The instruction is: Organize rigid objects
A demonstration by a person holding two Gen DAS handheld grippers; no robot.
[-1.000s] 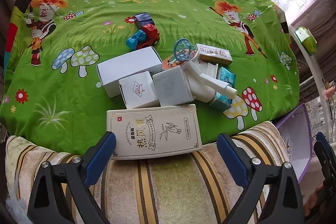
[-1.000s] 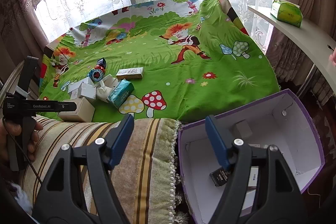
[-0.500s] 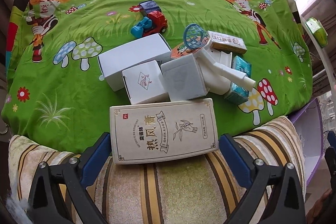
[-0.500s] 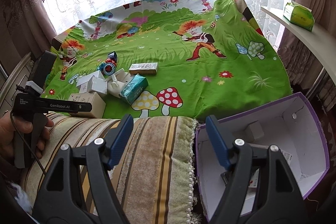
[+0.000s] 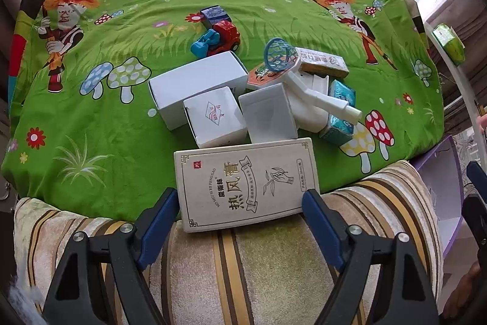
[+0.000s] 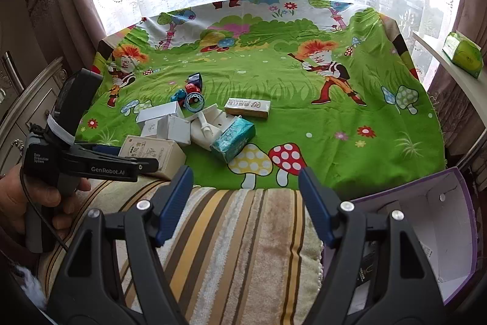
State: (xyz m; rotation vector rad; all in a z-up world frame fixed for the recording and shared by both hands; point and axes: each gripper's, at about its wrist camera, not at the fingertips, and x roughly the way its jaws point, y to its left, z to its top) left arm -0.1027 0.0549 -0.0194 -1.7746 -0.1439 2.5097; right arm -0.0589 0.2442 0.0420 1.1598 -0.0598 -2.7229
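A pile of rigid objects lies on the green cartoon bedsheet (image 5: pixel 91 118): a flat beige box with Chinese print (image 5: pixel 246 181), several white boxes (image 5: pixel 197 84), a white plastic device (image 5: pixel 316 102), a teal packet (image 5: pixel 341 111), a blue net hoop (image 5: pixel 278 54), and a red and blue toy truck (image 5: pixel 220 40). My left gripper (image 5: pixel 240 209) is open, with its fingers on either side of the beige box's near end. The beige box also shows in the right wrist view (image 6: pixel 152 154). My right gripper (image 6: pixel 245 197) is open and empty above the striped towel (image 6: pixel 243 249).
A purple box with white inside (image 6: pixel 438 230) stands at the right beside the bed and holds a few items. A green tissue pack (image 6: pixel 462 52) lies on a white shelf at the right. A lace-curtained window is behind the bed.
My left gripper has moved forward so its fingers now flank the beige box. My right gripper has swung left, away from the purple box, toward the bed.
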